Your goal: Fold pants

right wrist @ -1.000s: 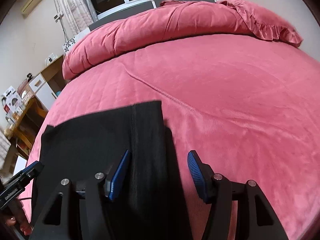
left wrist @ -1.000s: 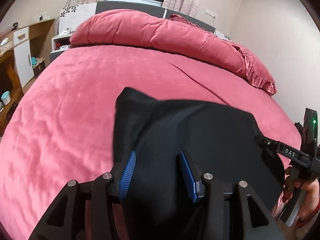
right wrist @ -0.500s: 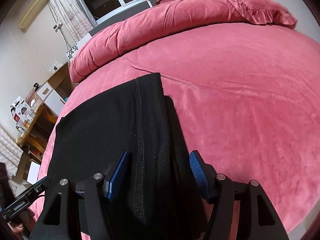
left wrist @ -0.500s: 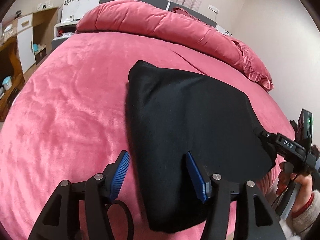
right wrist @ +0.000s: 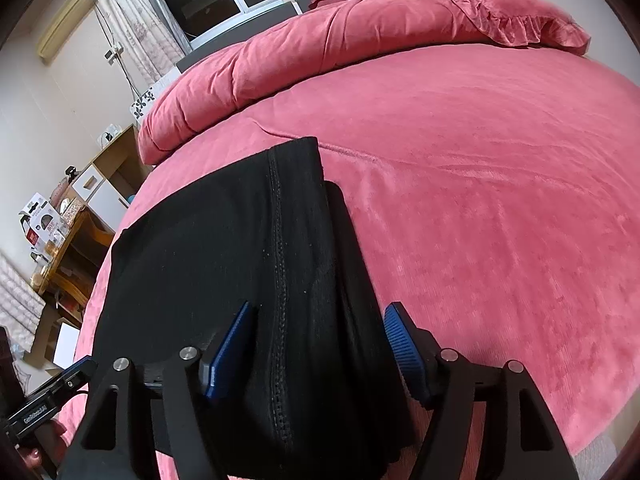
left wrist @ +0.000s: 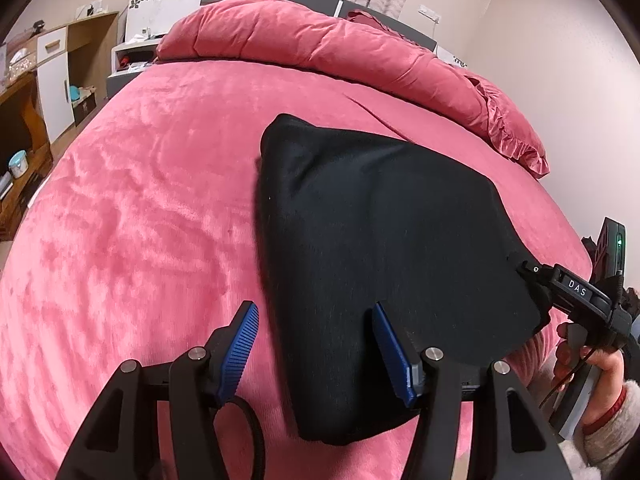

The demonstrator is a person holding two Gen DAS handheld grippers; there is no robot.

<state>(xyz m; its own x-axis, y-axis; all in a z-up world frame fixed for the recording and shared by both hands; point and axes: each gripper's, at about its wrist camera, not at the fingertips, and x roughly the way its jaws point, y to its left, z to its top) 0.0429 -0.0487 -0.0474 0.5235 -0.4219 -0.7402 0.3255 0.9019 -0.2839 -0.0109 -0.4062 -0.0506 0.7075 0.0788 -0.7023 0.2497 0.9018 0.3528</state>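
Observation:
Black pants (left wrist: 384, 248), folded into a compact stack, lie flat on the pink bedspread (left wrist: 132, 216) near its front edge. My left gripper (left wrist: 314, 312) hovers open over their near left edge. One blue pad (left wrist: 244, 336) is above the bedspread and the other is above the cloth. My right gripper (right wrist: 320, 310) straddles the pants' (right wrist: 224, 264) right edge with the stitched seam, and its jaws are opening without pressing the fabric. Seen from the left wrist, the right gripper (left wrist: 576, 288), held by a hand, touches the pants' right corner.
A rolled pink duvet (left wrist: 312, 48) and a frilled pillow (right wrist: 516, 20) lie at the head of the bed. A wooden desk and white cupboard (left wrist: 48, 76) stand along the left wall. A shelf with boxes (right wrist: 48, 232) stands beside the bed.
Both grippers let go of the pants and drew back toward the bed's front edge with wider jaws. The pants now lie flat and farther from the left fingers.

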